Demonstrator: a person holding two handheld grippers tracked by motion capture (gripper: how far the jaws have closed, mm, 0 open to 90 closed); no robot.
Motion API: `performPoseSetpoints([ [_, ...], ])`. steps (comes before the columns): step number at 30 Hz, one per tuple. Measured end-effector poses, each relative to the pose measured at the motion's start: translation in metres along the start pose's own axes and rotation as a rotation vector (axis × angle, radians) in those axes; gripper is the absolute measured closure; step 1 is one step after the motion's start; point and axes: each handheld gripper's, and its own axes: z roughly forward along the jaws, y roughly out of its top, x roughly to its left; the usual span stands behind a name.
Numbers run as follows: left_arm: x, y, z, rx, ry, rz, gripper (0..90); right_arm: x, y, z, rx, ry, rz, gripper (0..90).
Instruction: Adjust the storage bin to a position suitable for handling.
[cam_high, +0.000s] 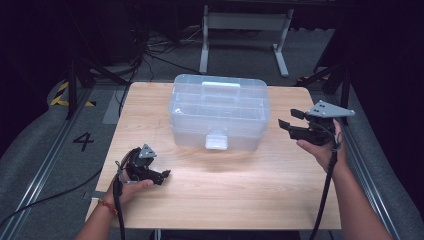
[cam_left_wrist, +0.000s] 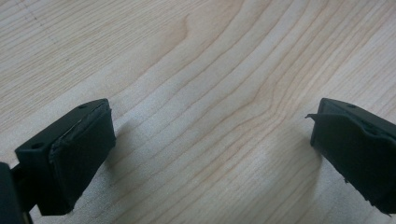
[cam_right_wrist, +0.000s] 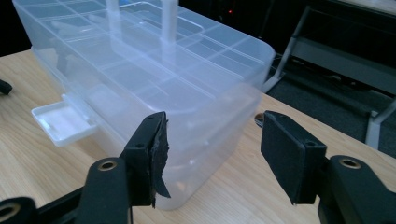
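A clear plastic compartment box (cam_high: 220, 112) with a white handle (cam_high: 220, 87) and a front latch (cam_high: 216, 142) stands at the middle of the wooden table (cam_high: 225, 200). My right gripper (cam_high: 287, 119) hovers just right of the box, pointing at its end. In the right gripper view the jaws (cam_right_wrist: 212, 149) stand open with the box (cam_right_wrist: 154, 70) corner beyond them, untouched, and the latch (cam_right_wrist: 60, 121) sticks out to the left. My left gripper (cam_high: 165, 176) rests low at the front left. Its jaws (cam_left_wrist: 210, 144) are spread wide over bare wood (cam_left_wrist: 210, 70).
A grey metal stand (cam_high: 245, 30) is on the floor behind the table, with cables (cam_high: 150, 55) to its left. A floor mark "4" (cam_high: 83, 141) lies left of the table. Bare tabletop lies in front of the box between my hands.
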Motion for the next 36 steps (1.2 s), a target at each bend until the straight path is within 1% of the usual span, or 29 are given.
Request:
performPoseSetpoints([
  [3, 0.000, 0.000, 0.000, 0.001, -0.002, -0.002, 0.4, 0.007, 0.010, 0.011, 0.011, 0.018, -0.025, 42.8],
  [8, 0.000, 0.000, 0.000, 0.001, -0.002, -0.003, 0.4, 0.020, 0.033, 0.031, 0.022, 0.041, -0.072, 43.6],
  [14, 0.000, 0.000, 0.000, 0.002, -0.002, -0.003, 0.4, 0.033, 0.057, 0.057, 0.042, 0.056, -0.104, 43.3],
  [15, 0.000, 0.000, 0.000, 0.002, -0.002, -0.003, 0.4, 0.033, 0.057, 0.057, 0.042, 0.056, -0.104, 43.3],
  [17, 0.000, 0.000, 0.000, 0.001, -0.002, -0.002, 0.4, 0.036, 0.064, 0.068, 0.053, 0.052, -0.122, 43.4],
  [18, 0.000, 0.000, 0.000, 0.002, -0.002, -0.003, 0.4, 0.038, 0.069, 0.079, 0.060, 0.056, -0.121, 43.4],
  [19, 0.000, 0.000, 0.000, 0.002, -0.002, -0.003, 0.4, 0.038, 0.069, 0.079, 0.060, 0.056, -0.121, 43.4],
  [23, 0.000, 0.000, 0.000, 0.002, -0.002, -0.003, 0.4, 0.039, 0.078, 0.097, 0.070, 0.048, -0.136, 43.7],
  [26, 0.000, 0.000, 0.000, 0.002, -0.002, -0.003, 0.4, 0.033, 0.083, 0.107, 0.077, 0.043, -0.123, 44.0],
  [28, 0.000, 0.000, 0.000, 0.002, -0.002, -0.003, 0.4, 0.029, 0.086, 0.113, 0.082, 0.031, -0.125, 43.9],
  [30, 0.000, 0.000, 0.000, 0.003, -0.002, -0.003, 0.4, 0.025, 0.088, 0.119, 0.091, 0.029, -0.122, 44.2],
  [32, 0.000, 0.000, 0.000, 0.002, -0.001, -0.003, 0.4, 0.025, 0.089, 0.121, 0.092, 0.028, -0.124, 44.5],
  [33, 0.000, 0.000, 0.000, 0.002, -0.002, -0.003, 0.4, 0.024, 0.092, 0.125, 0.097, 0.030, -0.120, 44.9],
  [36, 0.000, 0.000, 0.000, 0.002, -0.002, -0.003, 0.4, 0.024, 0.094, 0.130, 0.108, 0.019, -0.129, 45.8],
])
